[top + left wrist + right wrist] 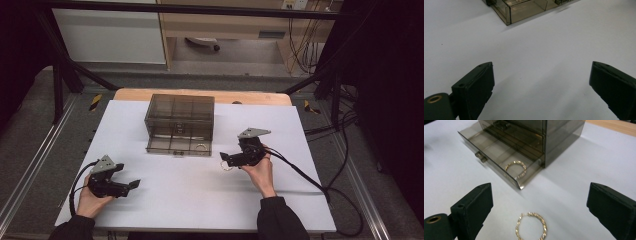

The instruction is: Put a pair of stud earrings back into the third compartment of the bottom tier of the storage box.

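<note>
Grey floor [30, 125], black frame [60, 65], wooden cabinet [225, 22], cables [305, 45]

smoky clear drawer box [564, 137], bottom drawer [496, 157] open holding gold hoop [516, 168], second hoop [531, 226] on table

I can read no text, label, brand or number anywhere here, neither on my own black jaws nor on anything ahead of them.
</note>
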Demonstrator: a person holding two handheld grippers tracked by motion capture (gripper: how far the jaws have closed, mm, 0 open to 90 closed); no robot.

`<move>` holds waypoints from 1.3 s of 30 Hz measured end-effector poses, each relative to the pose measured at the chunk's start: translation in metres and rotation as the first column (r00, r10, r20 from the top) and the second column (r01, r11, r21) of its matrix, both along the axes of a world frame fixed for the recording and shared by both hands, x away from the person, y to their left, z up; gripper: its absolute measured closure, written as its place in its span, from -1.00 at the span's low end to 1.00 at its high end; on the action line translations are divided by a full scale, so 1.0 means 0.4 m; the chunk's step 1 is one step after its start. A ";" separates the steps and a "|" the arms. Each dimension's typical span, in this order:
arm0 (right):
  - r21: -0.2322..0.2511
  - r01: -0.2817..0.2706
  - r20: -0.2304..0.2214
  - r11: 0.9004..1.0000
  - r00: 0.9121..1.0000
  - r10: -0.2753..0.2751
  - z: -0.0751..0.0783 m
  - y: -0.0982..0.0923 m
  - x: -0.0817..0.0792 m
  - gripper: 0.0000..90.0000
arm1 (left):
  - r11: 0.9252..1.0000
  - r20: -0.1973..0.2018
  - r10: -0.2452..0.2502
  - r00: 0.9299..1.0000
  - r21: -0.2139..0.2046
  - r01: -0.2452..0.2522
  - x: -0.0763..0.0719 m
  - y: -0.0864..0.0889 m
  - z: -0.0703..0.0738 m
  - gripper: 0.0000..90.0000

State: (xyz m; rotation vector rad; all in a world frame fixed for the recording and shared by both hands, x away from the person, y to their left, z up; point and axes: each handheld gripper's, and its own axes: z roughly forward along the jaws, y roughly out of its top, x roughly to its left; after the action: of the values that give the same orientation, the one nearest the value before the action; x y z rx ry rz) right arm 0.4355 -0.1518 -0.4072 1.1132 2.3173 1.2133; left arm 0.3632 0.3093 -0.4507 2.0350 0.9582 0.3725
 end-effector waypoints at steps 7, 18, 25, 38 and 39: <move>-0.018 0.013 -0.034 1.000 0.999 -0.014 -0.032 -0.018 0.000 -0.78 | 1.000 -0.001 0.001 1.000 0.001 -0.001 0.000 0.000 -0.001 -0.87; -0.087 0.004 -0.086 0.996 0.996 -0.012 -0.082 -0.013 -0.003 -0.24 | 1.000 -0.001 -0.002 1.000 0.004 0.002 0.000 0.000 0.000 -0.87; -0.110 0.003 -0.087 0.994 0.996 -0.013 -0.097 -0.006 -0.005 0.14 | 1.000 -0.001 -0.002 1.000 0.004 0.002 0.000 0.000 0.000 -0.87; -0.089 0.002 -0.104 0.996 0.994 -0.011 -0.108 -0.012 -0.006 0.62 | 1.000 -0.002 -0.002 1.000 0.006 0.002 0.000 -0.001 -0.001 -0.87; -0.087 0.001 -0.105 0.996 0.994 -0.010 -0.108 -0.011 -0.007 0.65 | 1.000 -0.002 -0.003 1.000 0.006 0.003 0.000 -0.001 -0.001 -0.87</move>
State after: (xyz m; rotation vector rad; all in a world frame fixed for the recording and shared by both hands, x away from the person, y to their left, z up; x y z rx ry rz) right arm 0.4327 -0.1563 -0.4505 1.1793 2.4179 1.0646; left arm 0.3633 0.3090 -0.4511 2.0427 0.9562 0.3720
